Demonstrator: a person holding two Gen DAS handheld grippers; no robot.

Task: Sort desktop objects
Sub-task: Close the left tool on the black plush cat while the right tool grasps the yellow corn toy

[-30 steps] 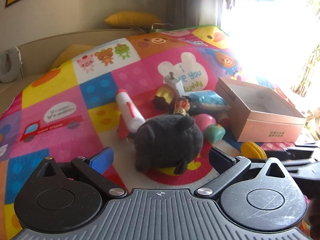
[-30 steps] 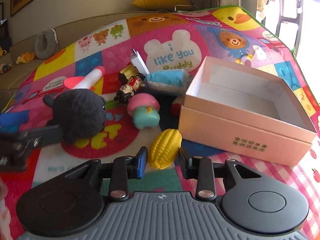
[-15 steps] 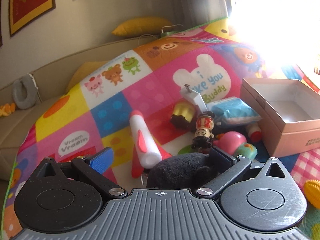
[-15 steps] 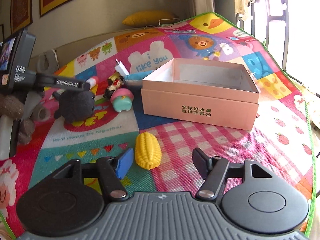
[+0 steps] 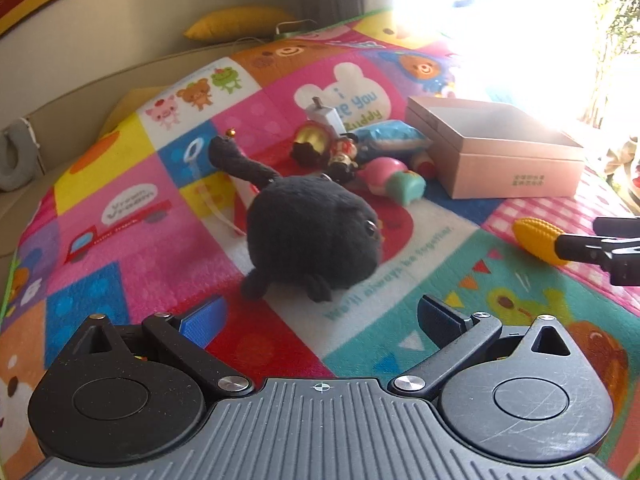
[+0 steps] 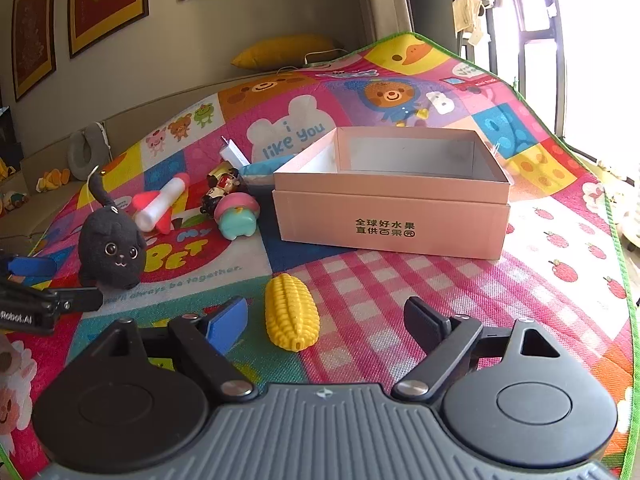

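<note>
Since the earlier frame, both grippers have drawn back: the toy corn (image 6: 292, 312), formerly pinched, now lies free on the checked patch of the play mat (image 6: 540, 280), just short of the pink box (image 6: 392, 216). Corn judged light, rigid and ridged; best taken across its middle. Right gripper (image 6: 324, 320): jaws opening, corn between them but untouched. Left gripper (image 5: 320, 316): jaws wide apart, empty, the soft black plush cat (image 5: 312, 228) just ahead of them
</note>
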